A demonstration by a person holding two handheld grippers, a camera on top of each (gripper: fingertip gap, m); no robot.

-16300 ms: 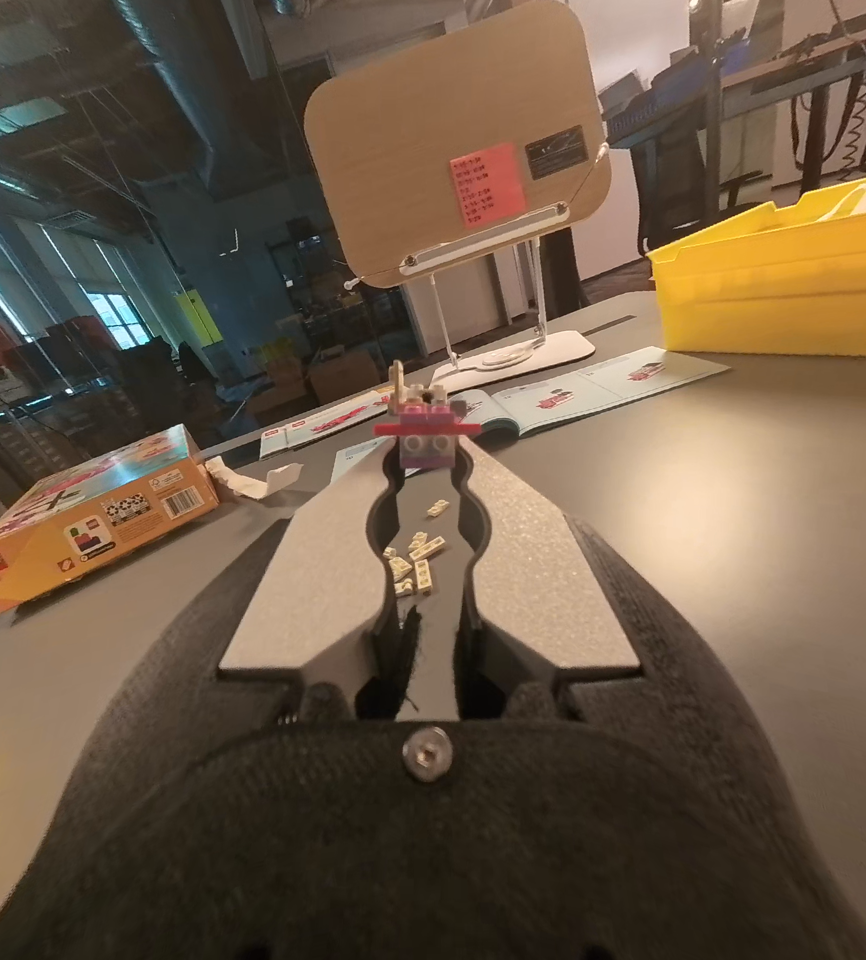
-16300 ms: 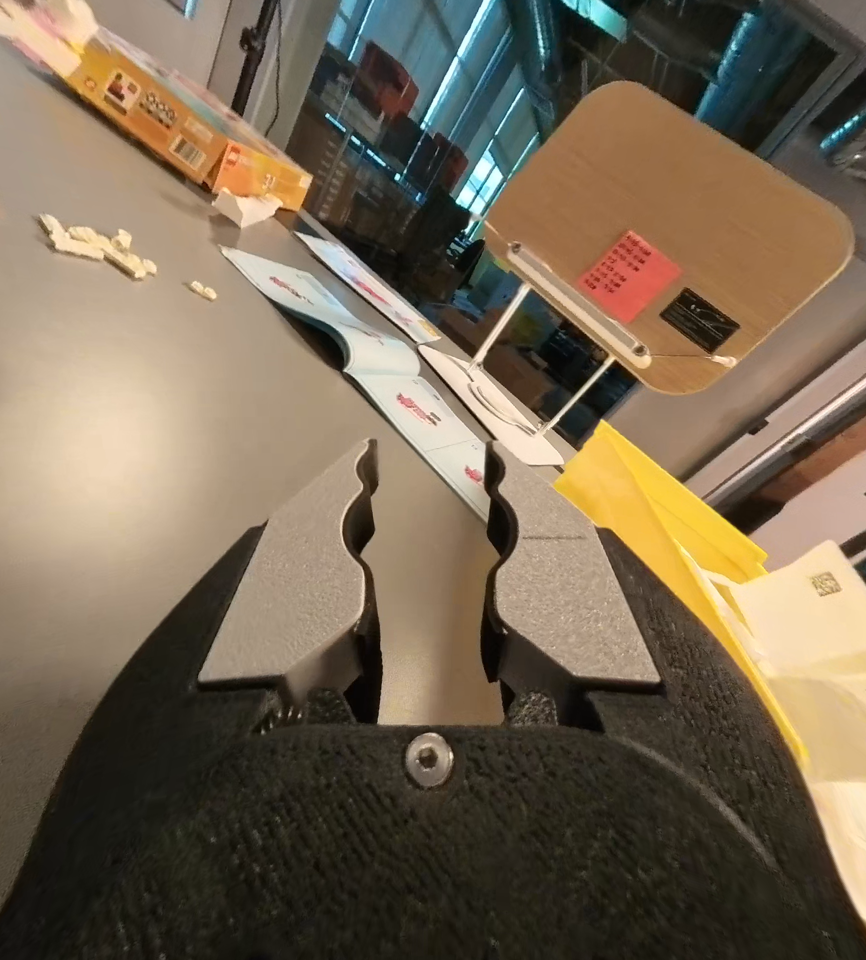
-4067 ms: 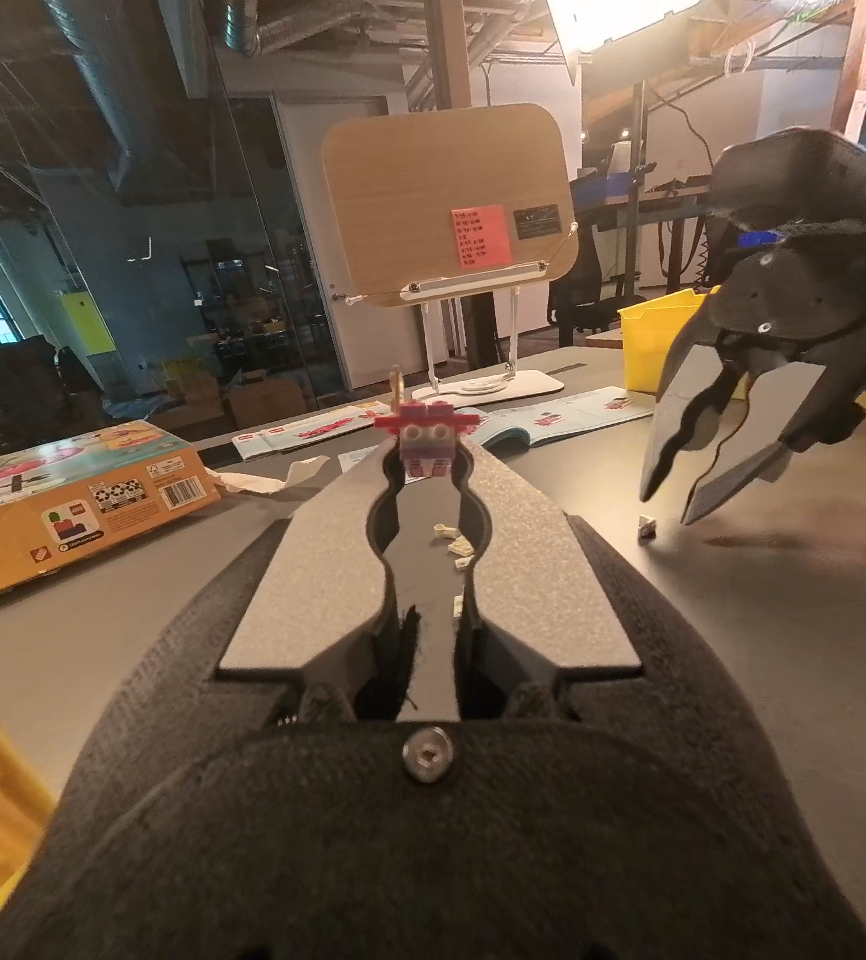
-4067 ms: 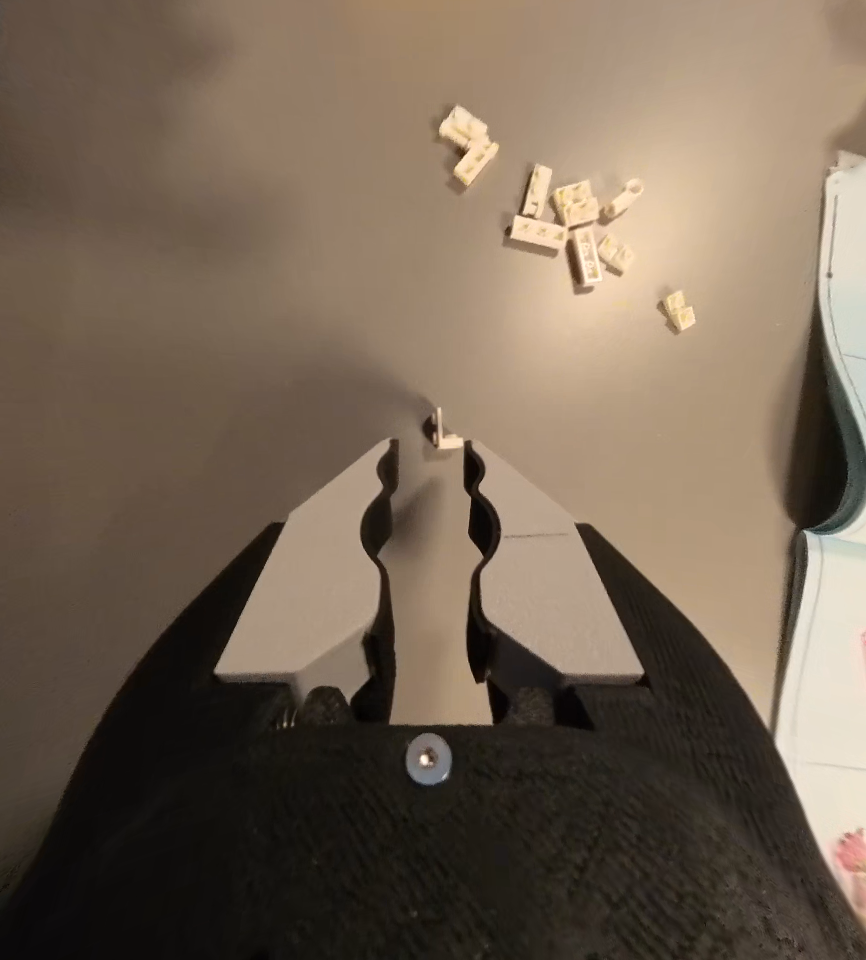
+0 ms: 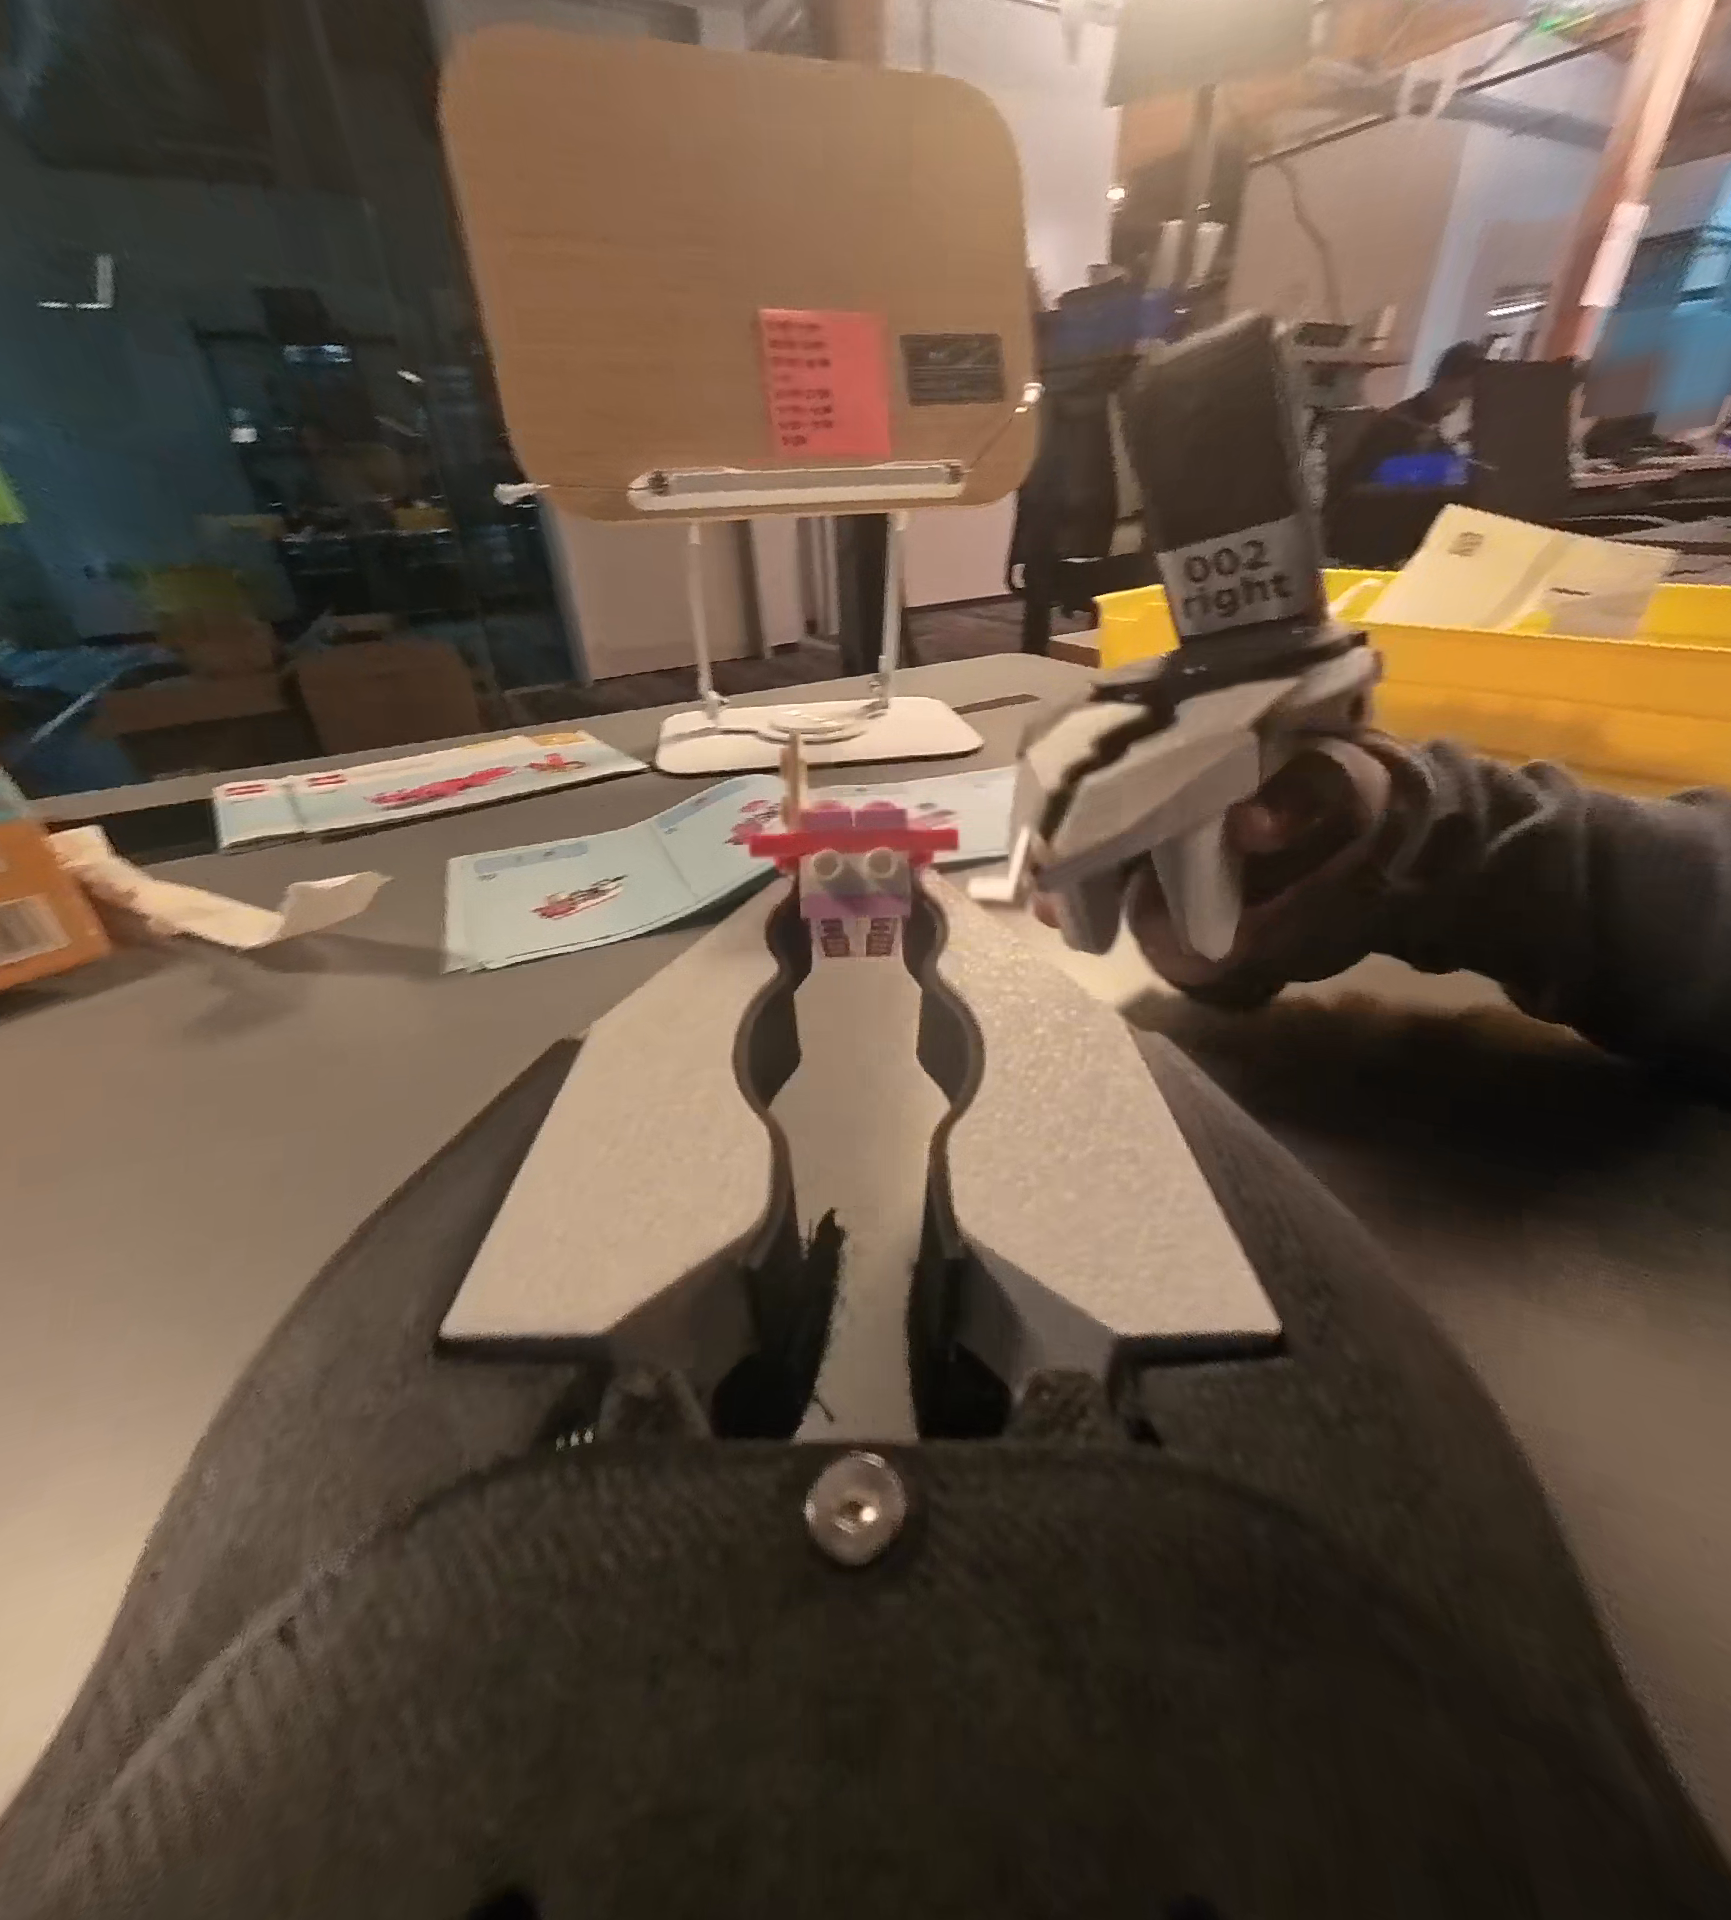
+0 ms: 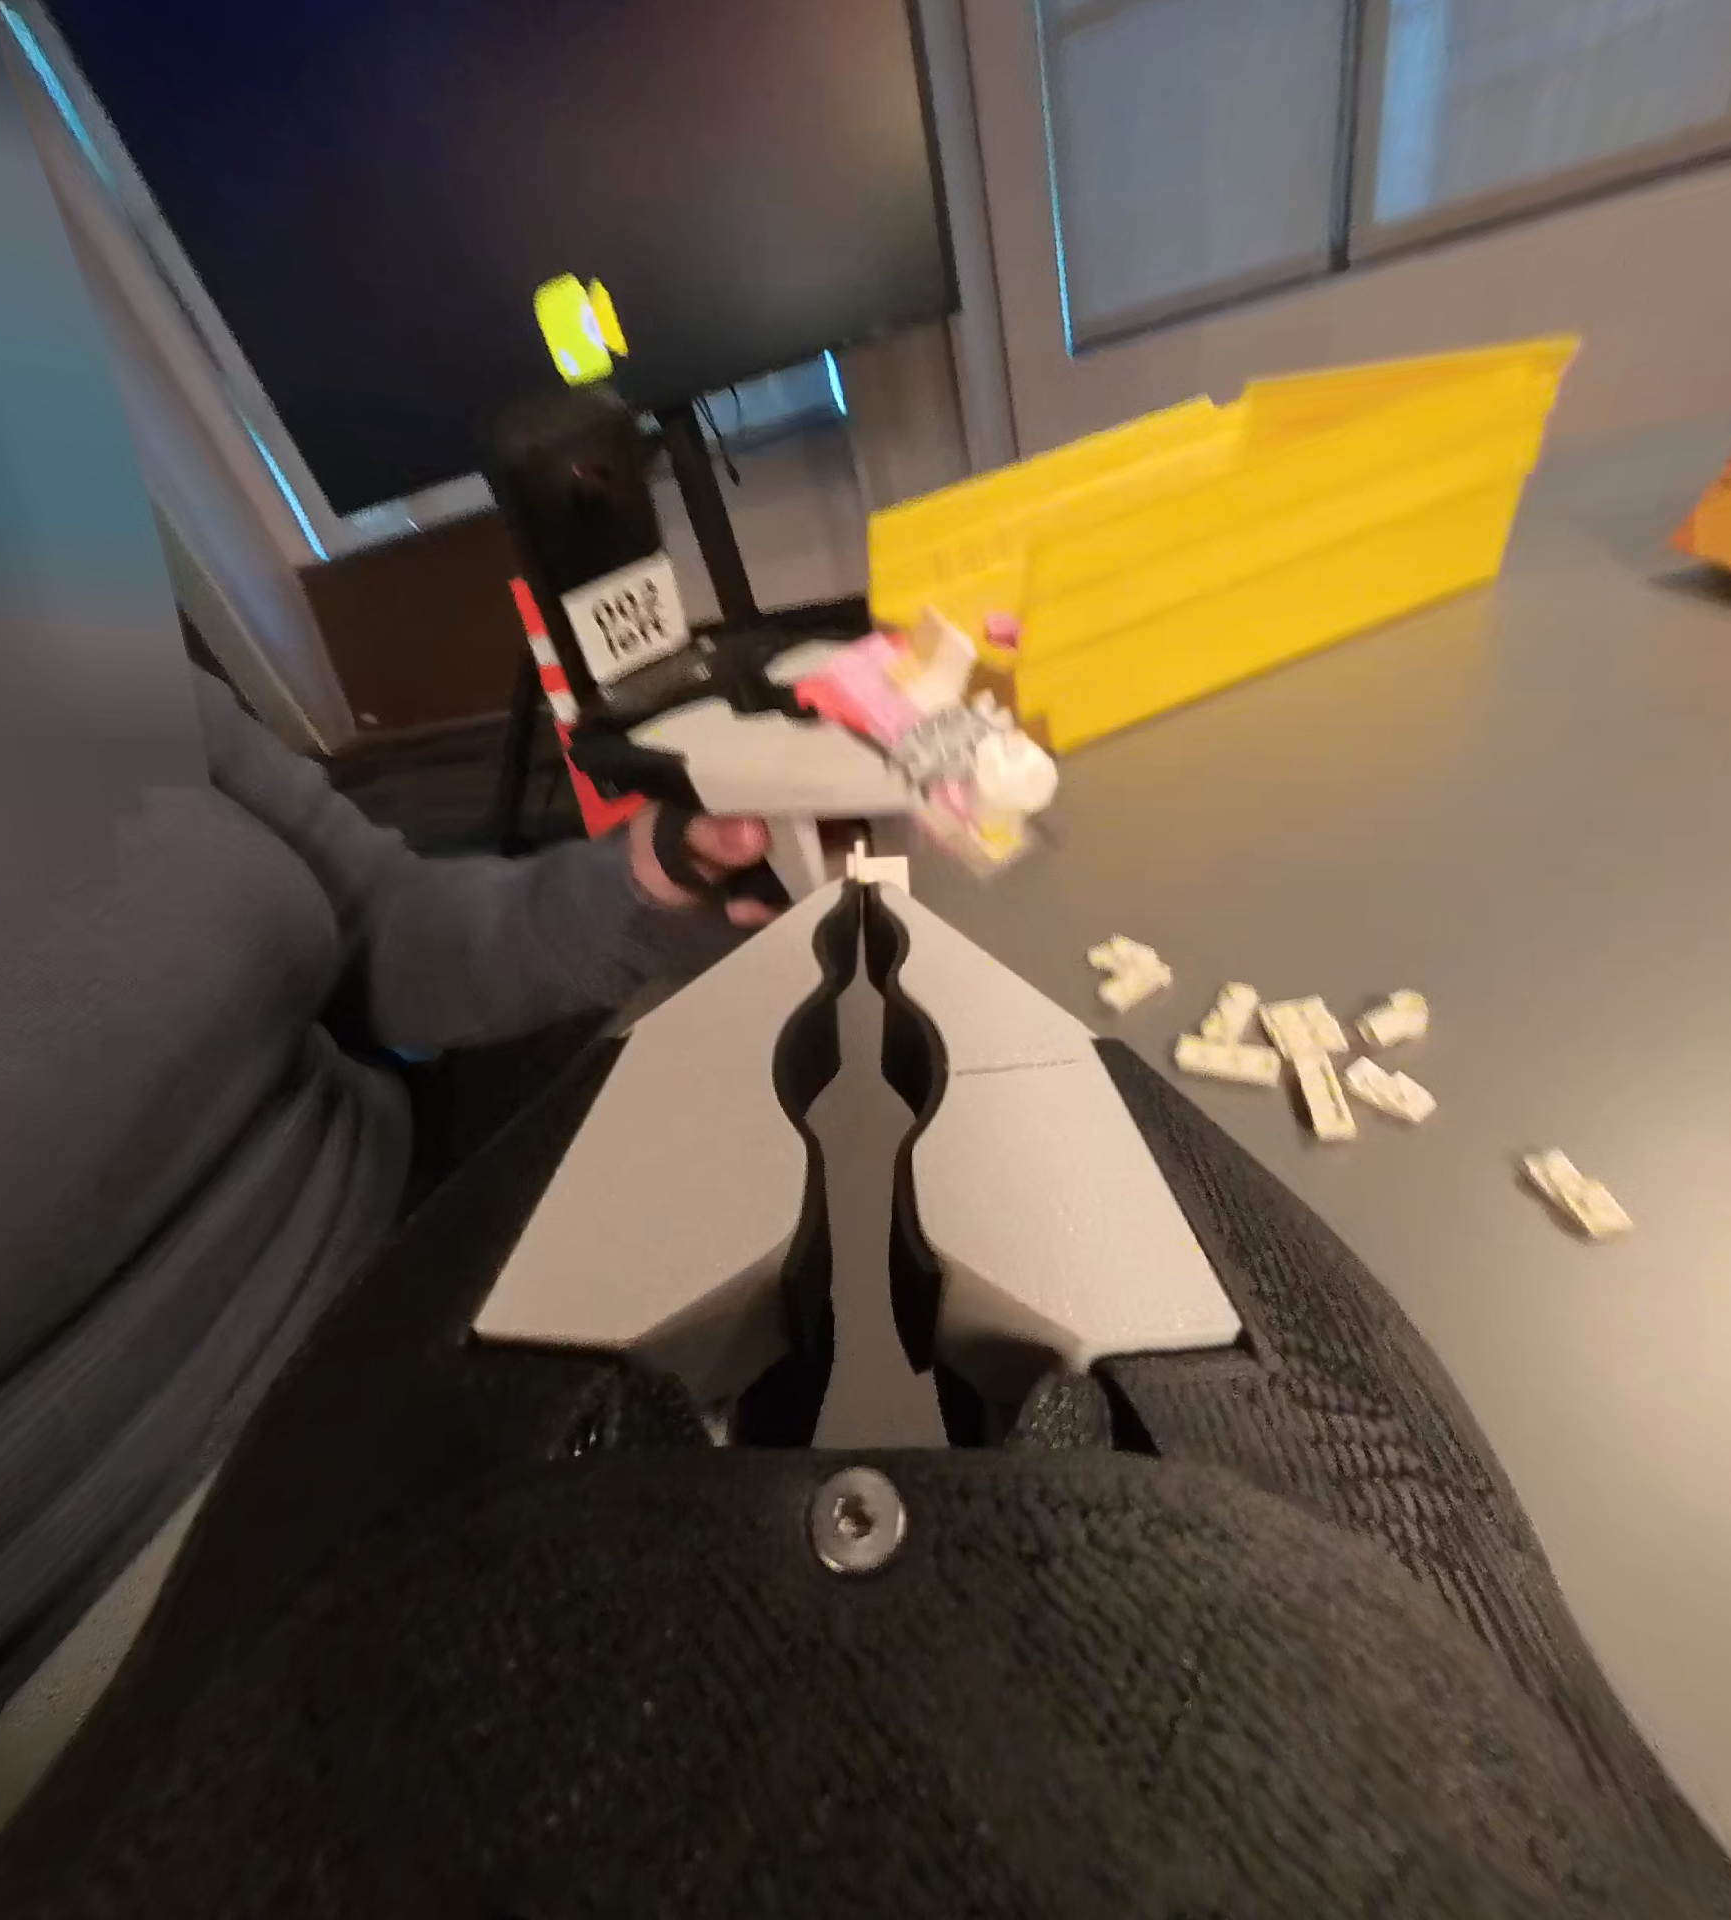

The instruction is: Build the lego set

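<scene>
Left tool (image 5: 853,914) clamped on a small brick model (image 5: 856,883), purple and white with a red plate. At 2 o'clock, just beside it, right tool (image 5: 1032,868) pinched together on a small white L-shaped brick (image 6: 876,869). Loose white bricks (image 6: 1297,1049) on the grey counter (image 5: 217,1091). Farther off, open booklets (image 5: 591,883), a wooden stand (image 5: 736,312), a yellow bin (image 5: 1567,665).

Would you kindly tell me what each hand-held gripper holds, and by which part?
The left hand-held gripper clamps a small brick model by its lower block. The right one pinches a small white L-shaped piece by one leg.
</scene>
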